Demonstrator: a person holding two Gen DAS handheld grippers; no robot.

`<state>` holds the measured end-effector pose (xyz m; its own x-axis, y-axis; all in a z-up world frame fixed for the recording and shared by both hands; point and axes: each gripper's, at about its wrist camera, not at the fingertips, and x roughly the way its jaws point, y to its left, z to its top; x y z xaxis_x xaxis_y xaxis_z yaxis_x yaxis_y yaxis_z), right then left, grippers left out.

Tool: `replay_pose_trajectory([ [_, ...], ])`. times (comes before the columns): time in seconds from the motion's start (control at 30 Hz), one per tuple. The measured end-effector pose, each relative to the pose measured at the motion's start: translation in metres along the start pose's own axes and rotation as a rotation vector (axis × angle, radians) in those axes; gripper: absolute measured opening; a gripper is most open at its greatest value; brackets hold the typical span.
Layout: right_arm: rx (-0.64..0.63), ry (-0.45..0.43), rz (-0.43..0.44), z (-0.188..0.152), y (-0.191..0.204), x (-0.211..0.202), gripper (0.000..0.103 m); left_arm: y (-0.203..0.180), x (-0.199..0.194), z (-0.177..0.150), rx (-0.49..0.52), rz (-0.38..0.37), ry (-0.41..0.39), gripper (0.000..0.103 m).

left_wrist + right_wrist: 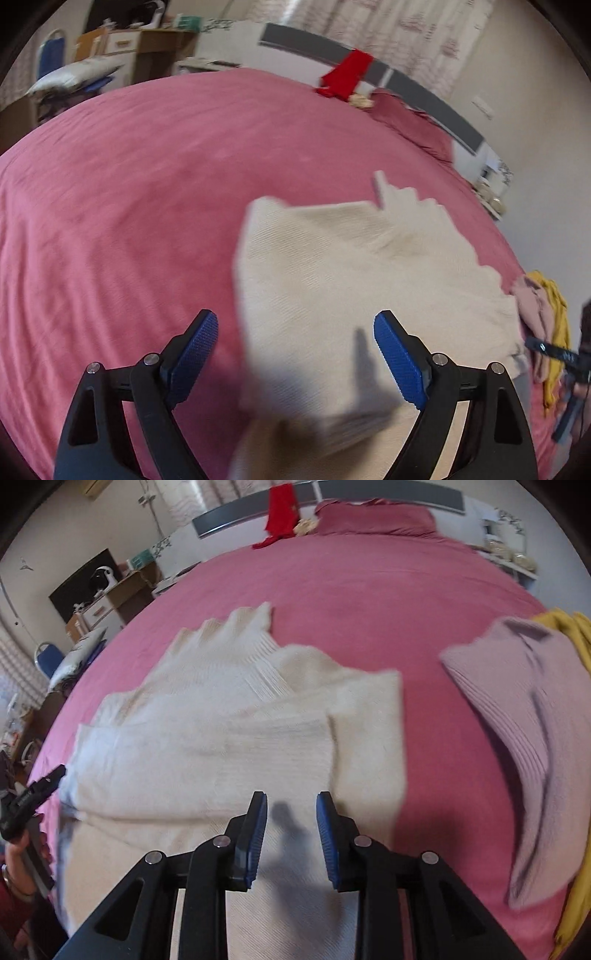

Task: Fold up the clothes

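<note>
Hovering at the bottom of the left wrist view, the left hand-held gripper is showing its blue-padded fingers spread wide apart, gripping nothing, with a folded edge of the cream sweater lying blurred between and below them. In the right wrist view, the right hand-held gripper is sitting at bottom centre with its fingers parted by a narrower gap, also holding nothing, directly over the cream sweater. That sweater is lying partly folded across the centre and lower left of the frame on the pink bedspread, its scalloped hem pointing toward the upper left. At the right edge, a lilac knit garment is resting on the bed, apart from the sweater, with a yellow garment beneath its far side. Near the top, a red garment is hanging over the grey headboard, beside a pink pillow.
</note>
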<state>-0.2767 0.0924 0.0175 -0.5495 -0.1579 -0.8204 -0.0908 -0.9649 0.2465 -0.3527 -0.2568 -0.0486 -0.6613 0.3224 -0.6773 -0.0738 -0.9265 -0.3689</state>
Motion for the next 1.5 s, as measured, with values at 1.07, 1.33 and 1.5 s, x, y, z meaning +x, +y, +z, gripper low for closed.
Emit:
replay_pose_trajectory([
  [1.07,0.229,0.077,0.36,0.191,-0.03,0.163,0.006,-0.1,0.27,0.165,0.074,-0.454,0.366,0.019],
  [1.33,0.278,0.02,0.392,0.198,-0.027,0.143,0.005,-0.095,0.253,0.173,0.011,-0.509,0.326,0.012],
  [1.5,0.256,-0.044,0.5,0.19,-0.019,0.08,0.005,-0.082,0.192,0.191,-0.066,-0.69,0.175,0.012],
])
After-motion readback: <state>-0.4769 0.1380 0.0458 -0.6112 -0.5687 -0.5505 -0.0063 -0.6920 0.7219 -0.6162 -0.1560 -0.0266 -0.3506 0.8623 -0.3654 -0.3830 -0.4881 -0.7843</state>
